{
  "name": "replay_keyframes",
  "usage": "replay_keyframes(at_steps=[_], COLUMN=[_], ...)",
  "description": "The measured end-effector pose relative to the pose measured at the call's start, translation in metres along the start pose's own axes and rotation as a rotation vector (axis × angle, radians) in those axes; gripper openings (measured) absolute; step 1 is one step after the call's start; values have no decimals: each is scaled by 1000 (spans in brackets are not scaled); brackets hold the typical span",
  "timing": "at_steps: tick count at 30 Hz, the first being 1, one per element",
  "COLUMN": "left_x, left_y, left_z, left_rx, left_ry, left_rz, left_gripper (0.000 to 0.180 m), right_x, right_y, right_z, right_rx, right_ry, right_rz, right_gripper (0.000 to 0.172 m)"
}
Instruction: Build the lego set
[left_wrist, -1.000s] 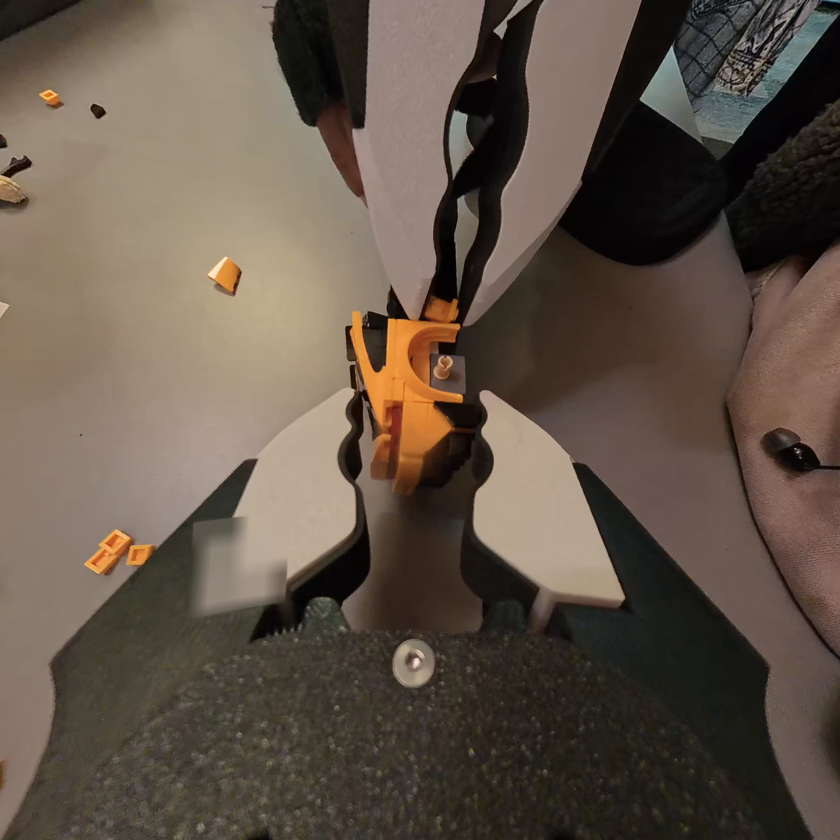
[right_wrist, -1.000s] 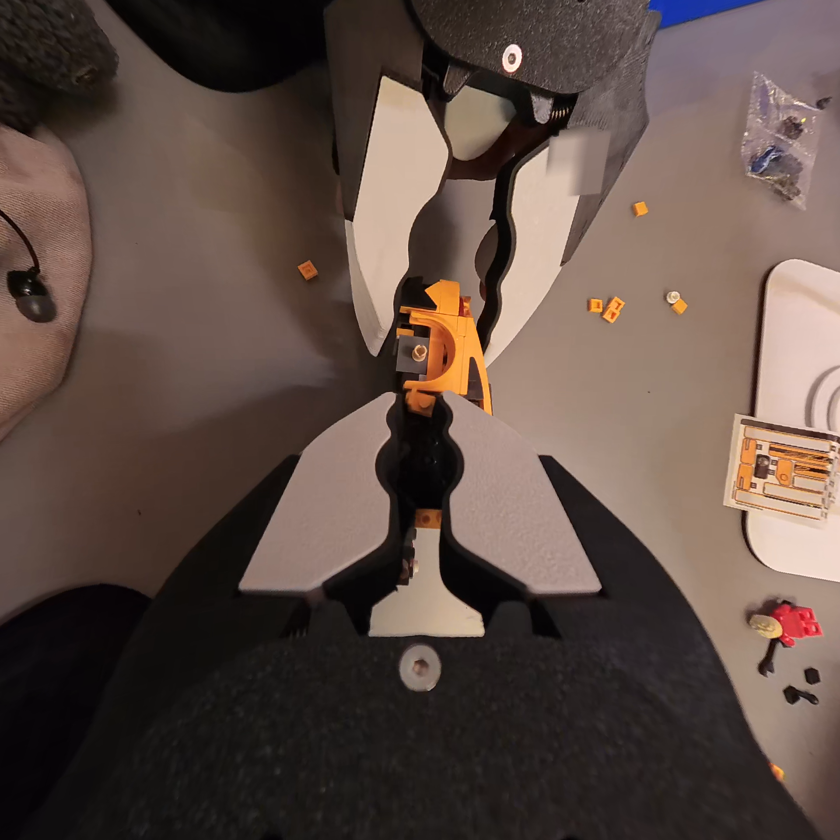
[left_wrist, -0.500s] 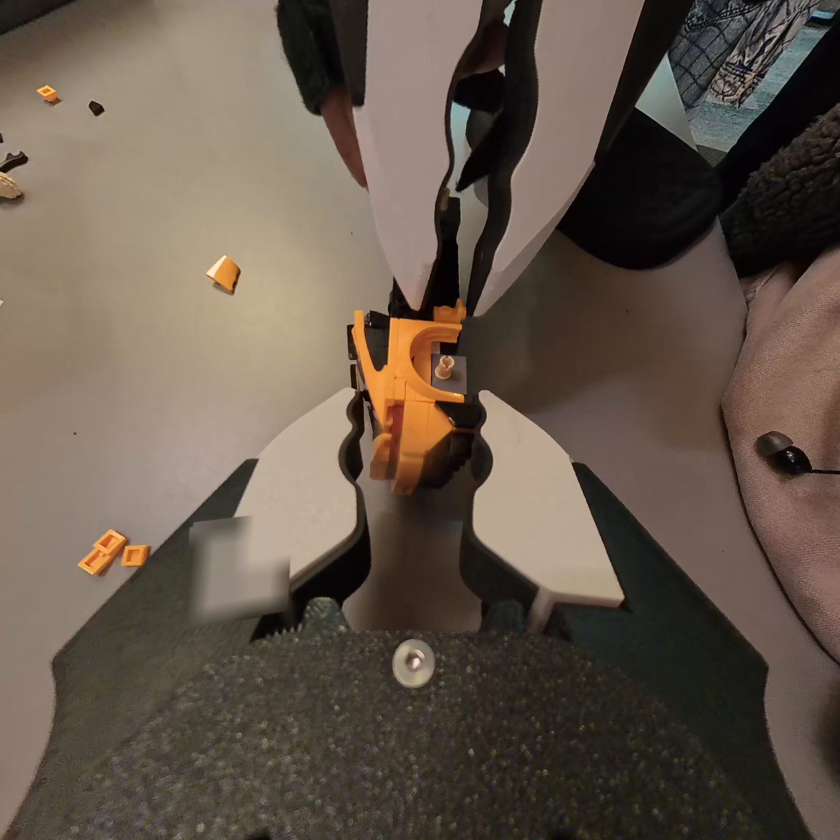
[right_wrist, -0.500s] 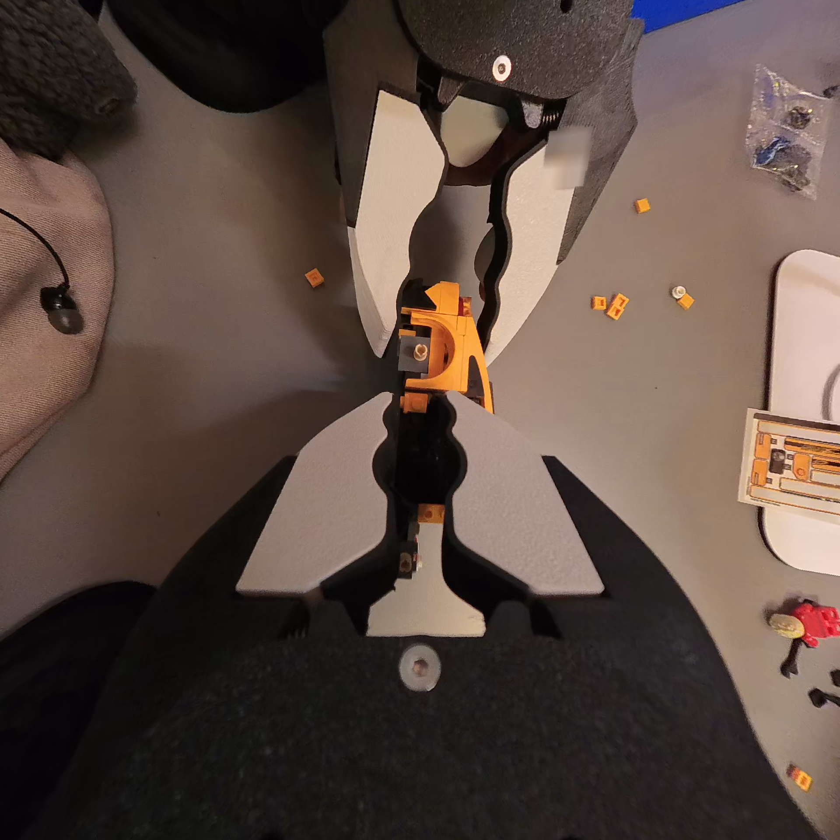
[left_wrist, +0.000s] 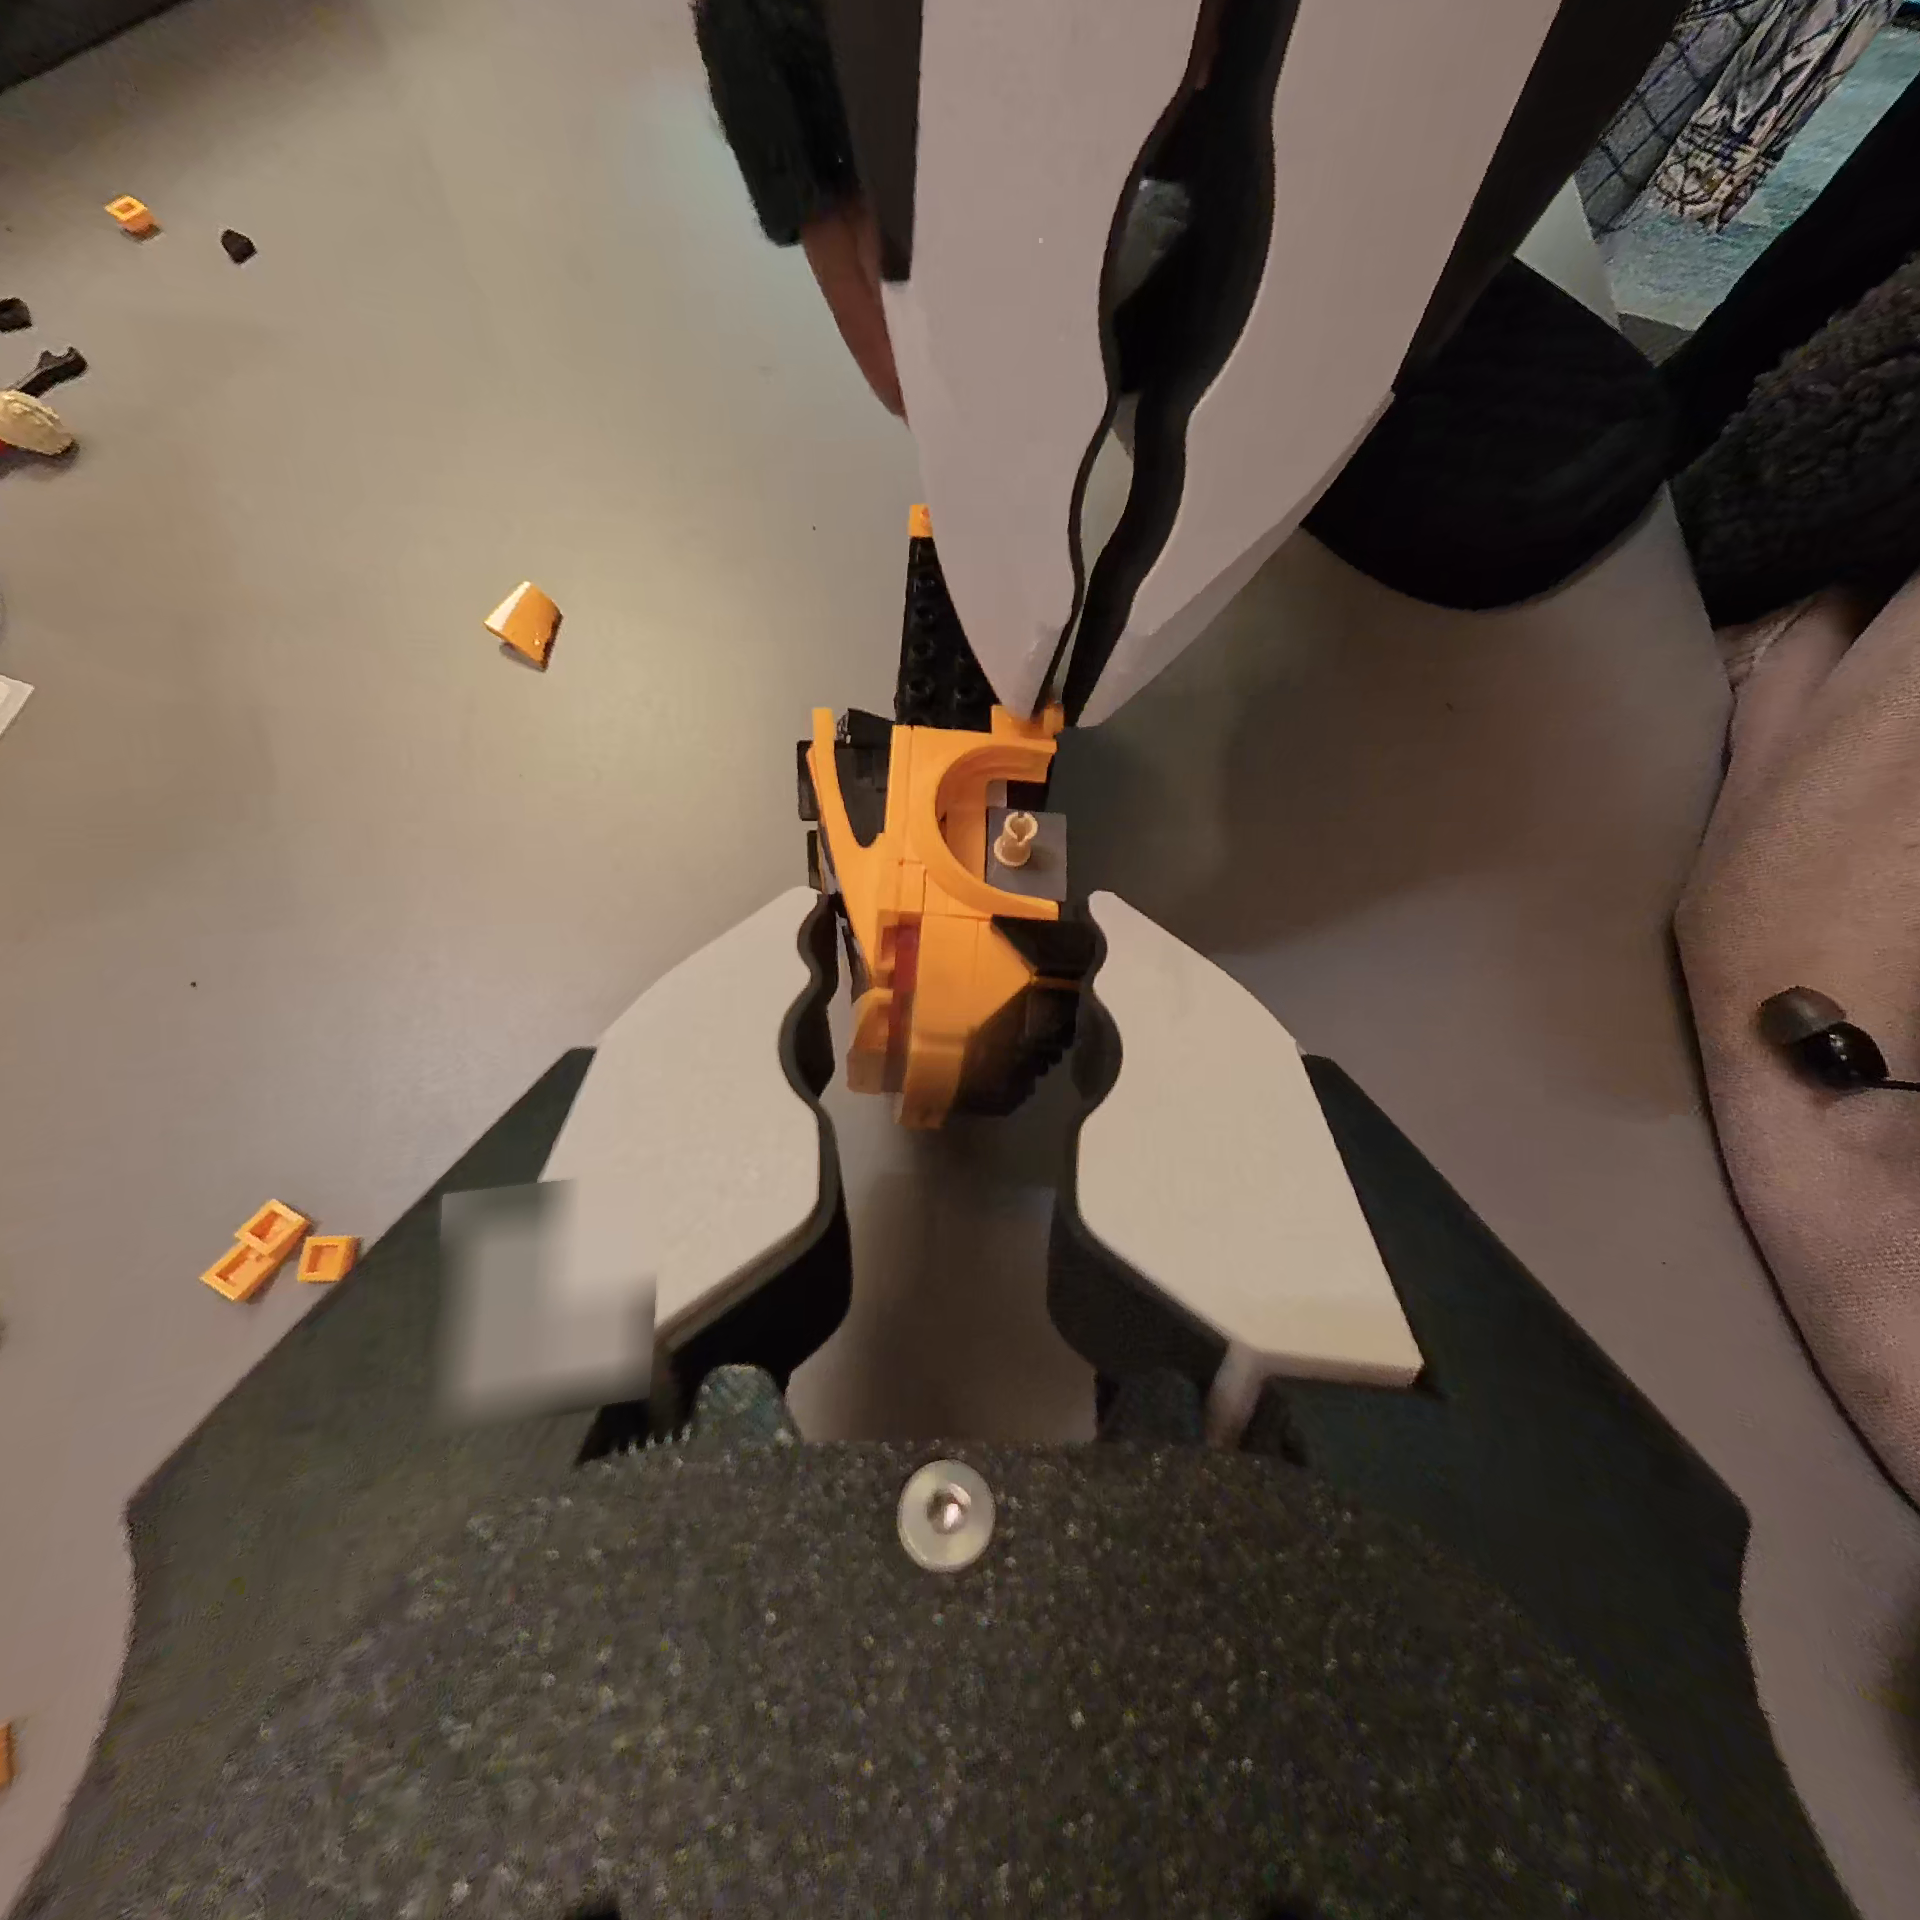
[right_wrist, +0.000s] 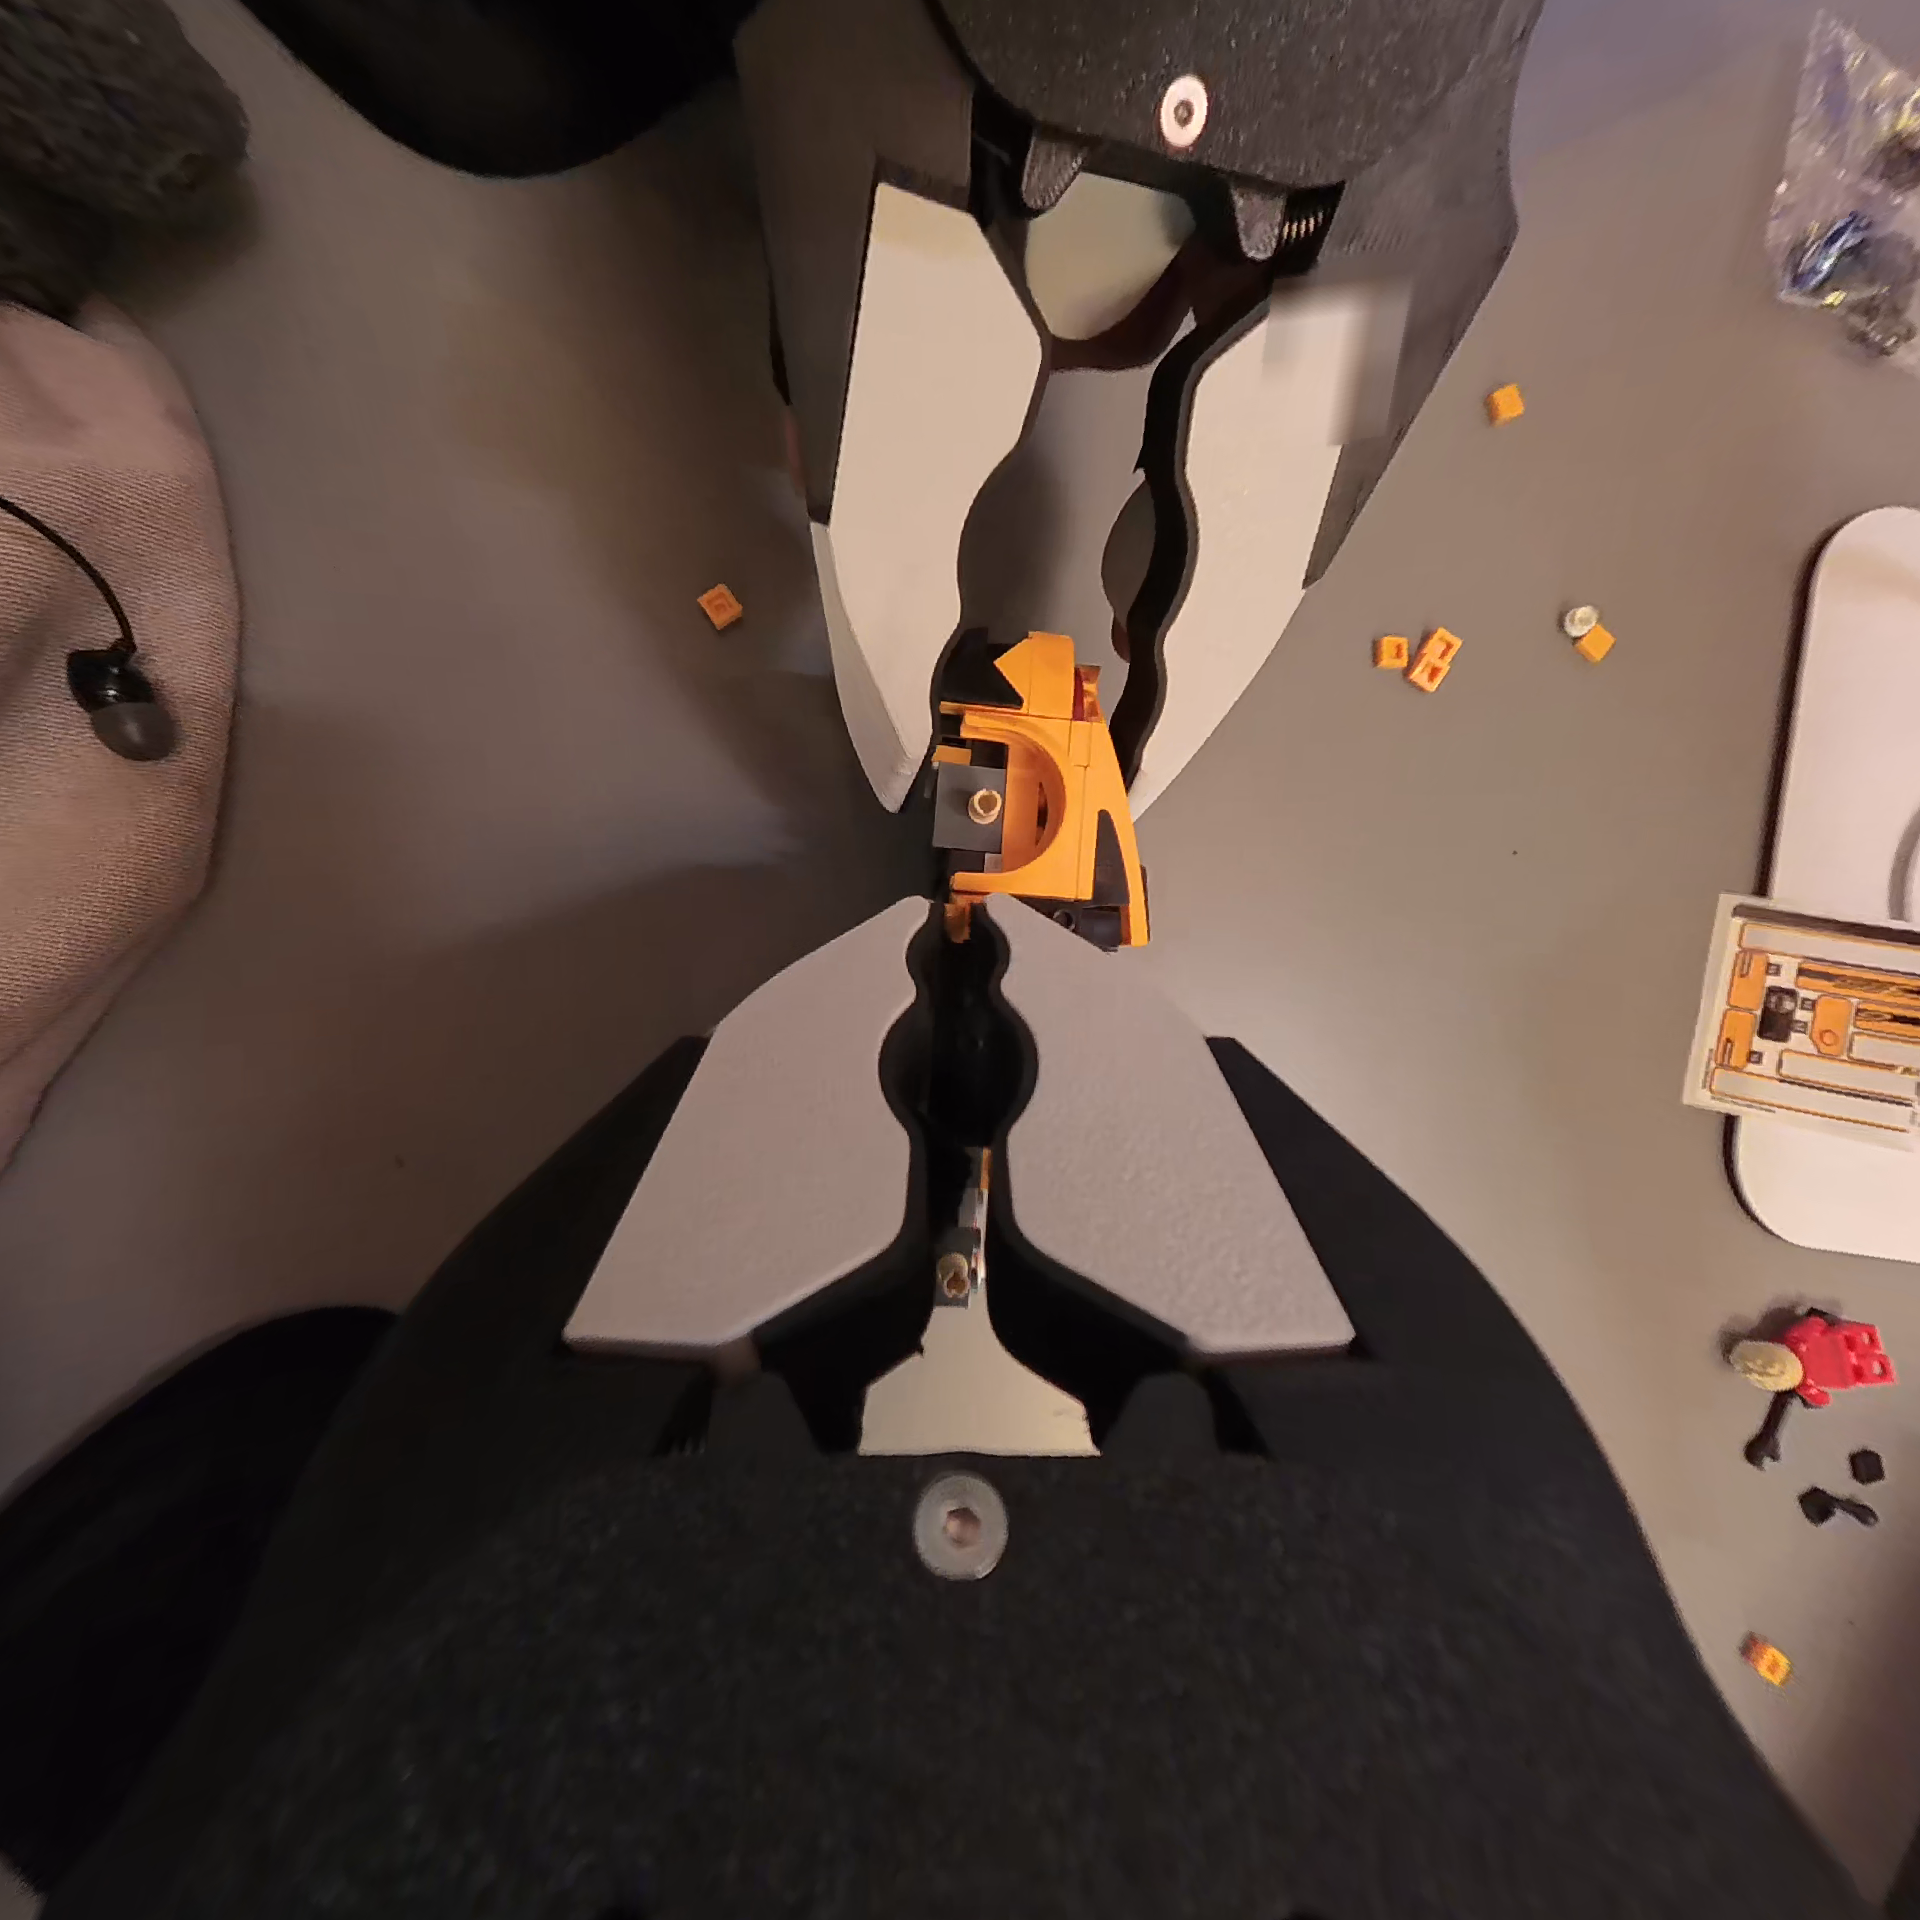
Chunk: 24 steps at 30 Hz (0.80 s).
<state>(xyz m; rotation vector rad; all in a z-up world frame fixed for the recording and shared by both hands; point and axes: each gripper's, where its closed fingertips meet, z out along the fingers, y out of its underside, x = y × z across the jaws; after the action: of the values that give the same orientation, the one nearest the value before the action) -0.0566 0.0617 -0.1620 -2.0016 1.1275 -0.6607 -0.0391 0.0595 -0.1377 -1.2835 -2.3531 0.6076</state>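
An orange and black brick model (left_wrist: 935, 935) hangs above the grey table (left_wrist: 416, 883) between the two grippers. My left gripper (left_wrist: 951, 904) is shut on its lower body, with both pads pressed on its sides. This also shows from the far side in the right wrist view (right_wrist: 1018, 800), where the model (right_wrist: 1070, 810) has a tan pin on a grey tile. My right gripper (right_wrist: 961, 906) is shut on a small orange piece (right_wrist: 958, 920) at the model's end. In the left wrist view its tips (left_wrist: 1055, 696) sit on that orange piece (left_wrist: 1029, 719), beside a black wedge plate (left_wrist: 925, 634).
Loose orange bricks (left_wrist: 525, 621) (left_wrist: 275, 1252) (right_wrist: 1418, 655) lie scattered on the table. At the right are a white tray (right_wrist: 1849, 1195), a sticker sheet (right_wrist: 1808, 1029), a red piece (right_wrist: 1829, 1361) and a plastic bag (right_wrist: 1860, 208). A pink cloth with an earbud (right_wrist: 114, 707) lies at the left.
My right gripper's jaws have closed tighter and shifted sideways, so the black wedge plate now shows beside them. My left gripper keeps its hold on the model.
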Motion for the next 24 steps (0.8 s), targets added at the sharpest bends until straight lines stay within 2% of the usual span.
replay_keyframes(at_steps=[7,12,24], left_x=[0,0,0], left_y=[0,-1,-1], left_z=[1,1,2], left_rx=[-1,7,23], left_ry=[-18,-32,-37], left_rz=[4,-4,-23], left_gripper=[42,42,42], right_x=[0,-1,-2], right_y=[0,1,2], right_z=[1,1,1], right_rx=[-141,-251,-211], right_ry=[-71,-98,-47], right_rz=[59,21,-8], right_gripper=[4,3,3])
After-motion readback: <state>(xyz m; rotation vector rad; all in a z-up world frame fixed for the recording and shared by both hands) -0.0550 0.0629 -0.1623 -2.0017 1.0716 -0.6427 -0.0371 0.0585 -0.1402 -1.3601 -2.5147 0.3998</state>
